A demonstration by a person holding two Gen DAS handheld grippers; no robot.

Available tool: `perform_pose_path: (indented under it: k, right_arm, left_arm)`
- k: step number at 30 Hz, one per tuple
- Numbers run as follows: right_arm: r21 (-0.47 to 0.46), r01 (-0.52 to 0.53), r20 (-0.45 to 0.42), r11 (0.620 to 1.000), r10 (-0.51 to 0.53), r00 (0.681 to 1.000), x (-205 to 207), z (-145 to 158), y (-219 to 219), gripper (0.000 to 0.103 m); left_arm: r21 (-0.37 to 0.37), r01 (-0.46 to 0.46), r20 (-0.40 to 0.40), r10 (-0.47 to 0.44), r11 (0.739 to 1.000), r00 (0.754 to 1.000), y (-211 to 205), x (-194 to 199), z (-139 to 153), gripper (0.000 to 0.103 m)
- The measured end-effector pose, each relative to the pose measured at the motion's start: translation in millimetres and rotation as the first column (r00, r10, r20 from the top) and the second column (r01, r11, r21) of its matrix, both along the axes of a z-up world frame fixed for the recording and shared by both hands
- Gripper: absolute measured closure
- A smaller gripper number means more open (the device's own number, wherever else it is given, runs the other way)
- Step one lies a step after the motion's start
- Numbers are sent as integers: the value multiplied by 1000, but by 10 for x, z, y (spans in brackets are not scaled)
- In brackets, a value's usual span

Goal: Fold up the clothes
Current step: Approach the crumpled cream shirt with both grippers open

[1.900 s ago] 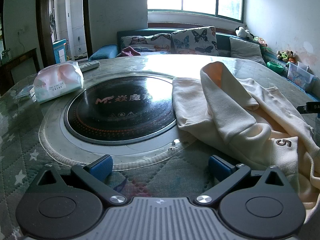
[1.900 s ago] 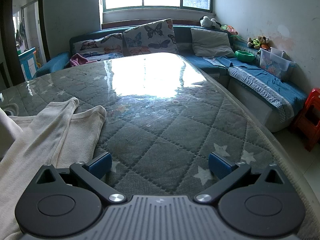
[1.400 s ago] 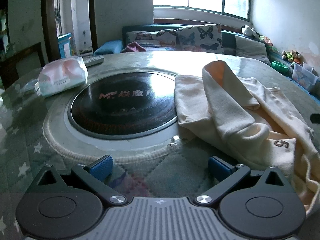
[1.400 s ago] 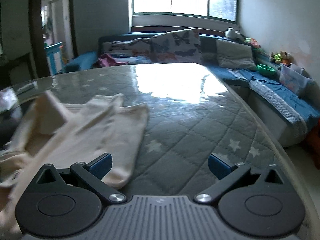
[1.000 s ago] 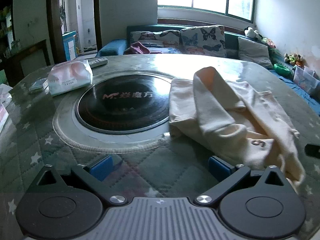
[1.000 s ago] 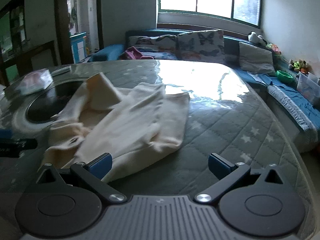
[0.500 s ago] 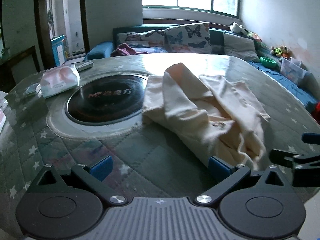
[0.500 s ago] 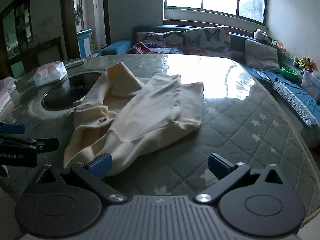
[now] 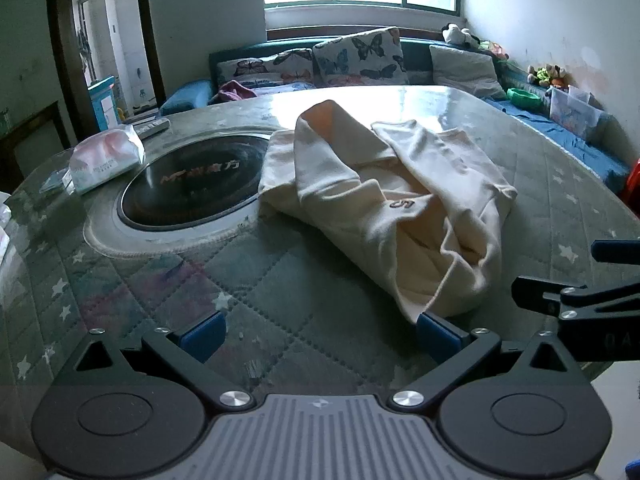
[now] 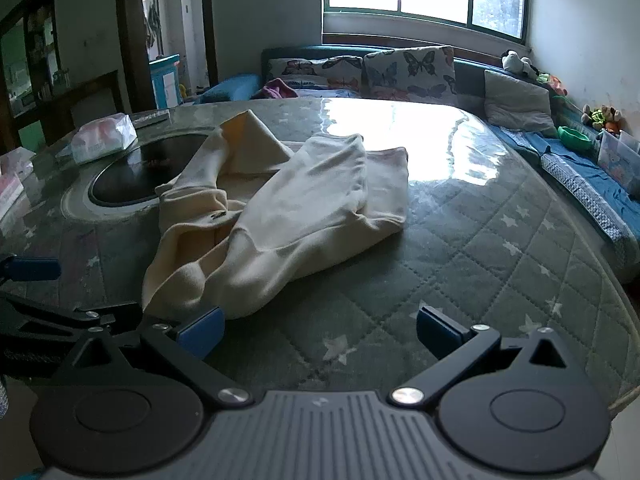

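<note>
Garment (image 9: pixel 384 208) crumpled nr table (image 9: pixel 280 320) front edge

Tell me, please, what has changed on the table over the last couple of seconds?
Both grippers drew back toward the near edge of the table: the left gripper and right gripper now see the whole cream garment, and each shows in the other's view. Both stayed open, holding nothing. The garment lies crumpled as before, partly over the black cooktop; the tissue pack has not moved.

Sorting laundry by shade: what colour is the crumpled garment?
Cream crumpled garment, clearest in the right wrist view.
</note>
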State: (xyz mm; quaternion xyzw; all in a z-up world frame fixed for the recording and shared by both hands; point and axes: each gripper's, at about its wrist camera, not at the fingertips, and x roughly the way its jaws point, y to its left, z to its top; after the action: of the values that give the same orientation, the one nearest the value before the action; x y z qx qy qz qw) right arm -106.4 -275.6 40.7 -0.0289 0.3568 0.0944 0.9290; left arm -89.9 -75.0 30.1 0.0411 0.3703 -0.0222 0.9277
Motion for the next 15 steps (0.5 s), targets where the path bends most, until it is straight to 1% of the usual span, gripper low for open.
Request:
perform_pose_path:
  k: [8, 15]
  right_arm:
    - [-11, 16, -7, 1000, -16, 1000, -42, -19, -13, 0]
    - [-12, 26, -14, 1000, -26, 1000, -54, -44, -30, 0]
  left_arm:
    - [33, 5, -11, -4, 999, 1000, -52, -28, -21, 0]
    - [46, 10, -16, -9, 999, 1000, -75, -36, -30, 0]
